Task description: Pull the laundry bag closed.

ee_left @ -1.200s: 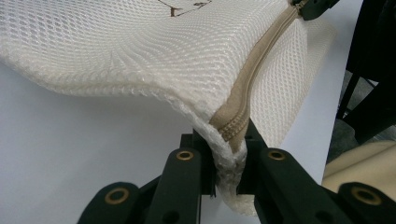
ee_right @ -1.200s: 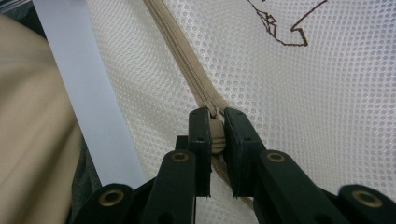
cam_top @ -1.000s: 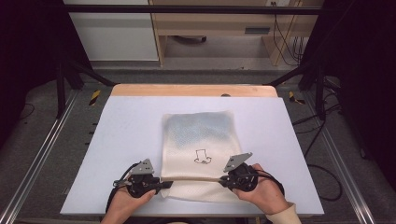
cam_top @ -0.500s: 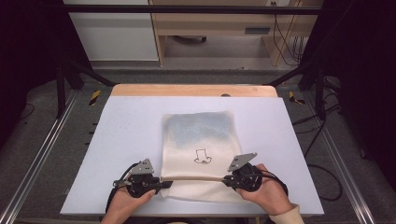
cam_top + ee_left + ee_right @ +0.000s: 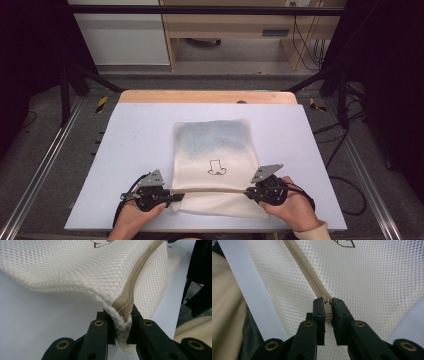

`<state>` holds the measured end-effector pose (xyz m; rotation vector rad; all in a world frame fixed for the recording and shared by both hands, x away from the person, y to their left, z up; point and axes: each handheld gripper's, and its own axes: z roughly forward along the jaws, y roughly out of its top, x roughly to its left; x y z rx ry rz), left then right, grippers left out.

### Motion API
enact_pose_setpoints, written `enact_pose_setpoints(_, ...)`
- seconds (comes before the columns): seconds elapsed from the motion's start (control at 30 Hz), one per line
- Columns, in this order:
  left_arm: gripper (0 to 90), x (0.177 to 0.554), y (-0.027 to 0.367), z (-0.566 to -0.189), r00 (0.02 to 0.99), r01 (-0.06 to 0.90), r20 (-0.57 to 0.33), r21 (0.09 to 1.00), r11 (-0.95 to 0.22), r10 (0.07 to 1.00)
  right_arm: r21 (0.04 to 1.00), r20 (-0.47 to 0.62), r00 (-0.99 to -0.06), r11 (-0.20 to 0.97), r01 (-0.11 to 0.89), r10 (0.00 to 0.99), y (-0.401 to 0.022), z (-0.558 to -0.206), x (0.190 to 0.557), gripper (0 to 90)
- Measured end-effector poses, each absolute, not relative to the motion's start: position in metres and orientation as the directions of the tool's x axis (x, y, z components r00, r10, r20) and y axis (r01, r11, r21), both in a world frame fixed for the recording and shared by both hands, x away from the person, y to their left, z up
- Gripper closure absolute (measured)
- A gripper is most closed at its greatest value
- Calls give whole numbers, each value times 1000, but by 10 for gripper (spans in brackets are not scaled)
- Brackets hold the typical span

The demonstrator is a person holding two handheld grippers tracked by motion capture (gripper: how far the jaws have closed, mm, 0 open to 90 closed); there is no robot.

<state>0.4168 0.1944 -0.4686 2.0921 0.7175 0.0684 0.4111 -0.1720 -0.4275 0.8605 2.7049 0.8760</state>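
From above our side we look forward and down on the pale blue surface (image 5: 130, 150); both tongs' cameras sit close against the cream mesh zippered bag (image 5: 215, 145), seen from above too.

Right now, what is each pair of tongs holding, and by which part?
Both hold the mesh laundry bag by its zipper. The left tongs pinch the bag's corner at the zipper's end; the right tongs clamp the zipper's pull at the other end.
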Motion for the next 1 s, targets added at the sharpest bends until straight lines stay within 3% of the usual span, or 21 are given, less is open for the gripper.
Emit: enact_pose_setpoints(1.0, 823, 417, 195, -469, 828, 465, -212, 776, -425, 520, 590, 25, -790, 629, 506, 613, -193, -429, 408, 818)
